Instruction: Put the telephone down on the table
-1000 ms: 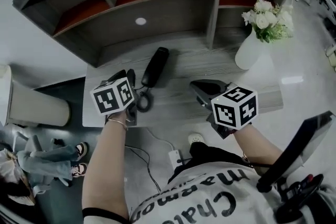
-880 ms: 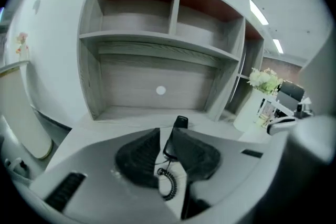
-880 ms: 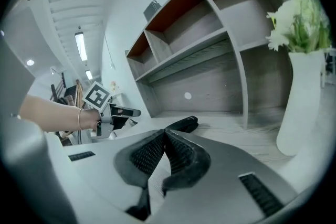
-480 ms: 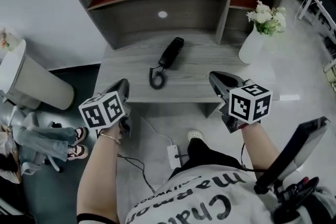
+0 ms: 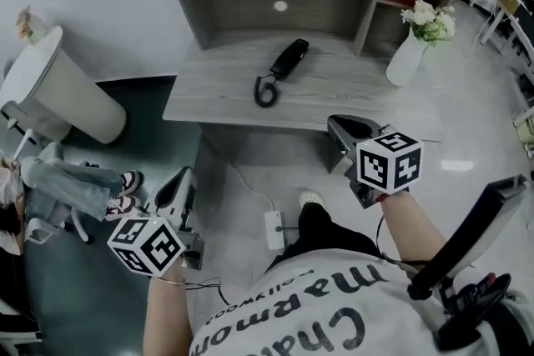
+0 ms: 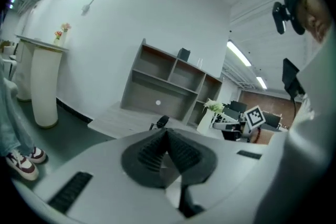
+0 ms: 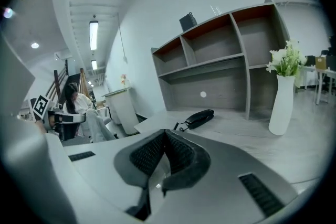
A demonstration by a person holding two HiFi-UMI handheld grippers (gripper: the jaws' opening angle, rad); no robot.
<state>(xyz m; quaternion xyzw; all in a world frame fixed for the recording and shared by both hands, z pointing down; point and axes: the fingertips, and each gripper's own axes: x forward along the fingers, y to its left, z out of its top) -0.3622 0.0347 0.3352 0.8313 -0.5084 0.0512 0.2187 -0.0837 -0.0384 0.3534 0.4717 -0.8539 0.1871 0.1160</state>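
Head view: telephone (image 5: 289,60) by worktop (image 5: 209,87) back edge, likely light, rigid, grip mid-handset; left tool (image 5: 178,188), right tool (image 5: 344,132) closed, empty.

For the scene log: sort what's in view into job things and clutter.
Job: telephone, lying on the table; left gripper and right gripper, both shut, empty.
Clutter: vase, shelf, power strip, white stand.

Phone (image 5: 289,61) on table (image 5: 209,92), vase (image 5: 405,61) to rt, shelf unit (image 5: 242,8) behind.
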